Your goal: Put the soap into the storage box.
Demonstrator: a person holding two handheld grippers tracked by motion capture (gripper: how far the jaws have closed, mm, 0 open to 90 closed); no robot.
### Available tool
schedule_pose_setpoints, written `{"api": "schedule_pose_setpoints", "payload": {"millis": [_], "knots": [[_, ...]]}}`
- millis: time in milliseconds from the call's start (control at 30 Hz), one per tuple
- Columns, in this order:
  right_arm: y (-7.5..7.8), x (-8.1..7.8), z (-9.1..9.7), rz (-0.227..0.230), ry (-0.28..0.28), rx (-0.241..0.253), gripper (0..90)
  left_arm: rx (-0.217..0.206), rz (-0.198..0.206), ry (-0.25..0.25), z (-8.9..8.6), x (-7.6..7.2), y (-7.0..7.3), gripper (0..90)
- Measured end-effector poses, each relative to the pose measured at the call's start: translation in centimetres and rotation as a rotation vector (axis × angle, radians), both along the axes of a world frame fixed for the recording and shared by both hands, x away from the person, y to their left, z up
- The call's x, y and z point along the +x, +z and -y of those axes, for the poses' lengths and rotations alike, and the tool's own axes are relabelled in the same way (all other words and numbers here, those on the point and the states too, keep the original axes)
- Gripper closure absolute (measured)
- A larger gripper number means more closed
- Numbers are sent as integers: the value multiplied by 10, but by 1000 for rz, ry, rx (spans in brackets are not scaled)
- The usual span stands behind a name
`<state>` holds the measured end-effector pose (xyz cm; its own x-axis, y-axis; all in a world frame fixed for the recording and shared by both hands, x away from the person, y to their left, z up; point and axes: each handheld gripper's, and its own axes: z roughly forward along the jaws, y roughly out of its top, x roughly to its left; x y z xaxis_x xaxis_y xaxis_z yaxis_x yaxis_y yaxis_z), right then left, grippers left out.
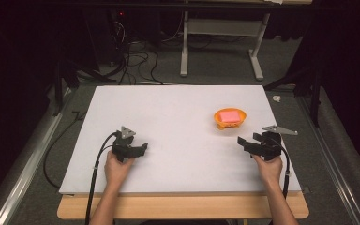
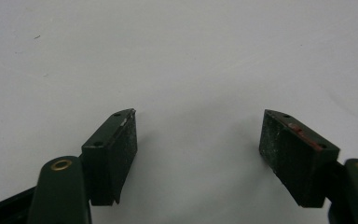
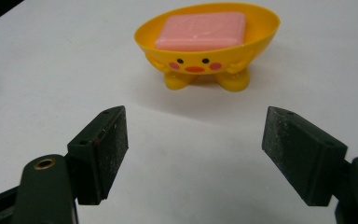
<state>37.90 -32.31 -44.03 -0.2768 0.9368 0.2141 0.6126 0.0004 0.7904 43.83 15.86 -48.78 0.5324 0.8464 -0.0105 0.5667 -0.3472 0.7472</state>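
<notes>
1 soap dish (image 3: 207, 51) ahead of right gripper (image 3: 196, 149), apart.

One yellow dish (image 1: 230, 118), one pink soap (image 1: 229, 115), two tools, one table (image 1: 168, 117).

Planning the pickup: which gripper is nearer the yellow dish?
Right. The right gripper sits just below the yellow dish, facing it; the left gripper is far across the table.

Glossy yellow plastic dish (image 3: 242, 35); waxy pink soap (image 3: 200, 30); matt white tabletop (image 1: 168, 112).
</notes>
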Motion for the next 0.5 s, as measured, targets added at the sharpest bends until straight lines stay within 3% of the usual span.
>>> {"api": "schedule_pose_setpoints", "payload": {"millis": [300, 500], "knots": [[-16, 2, 4, -42, -32, -31, 231, 0, 0, 0, 0, 0, 0, 280], [-31, 4, 7, -62, -61, -94, 229, 0, 0, 0, 0, 0, 0, 280]]}}
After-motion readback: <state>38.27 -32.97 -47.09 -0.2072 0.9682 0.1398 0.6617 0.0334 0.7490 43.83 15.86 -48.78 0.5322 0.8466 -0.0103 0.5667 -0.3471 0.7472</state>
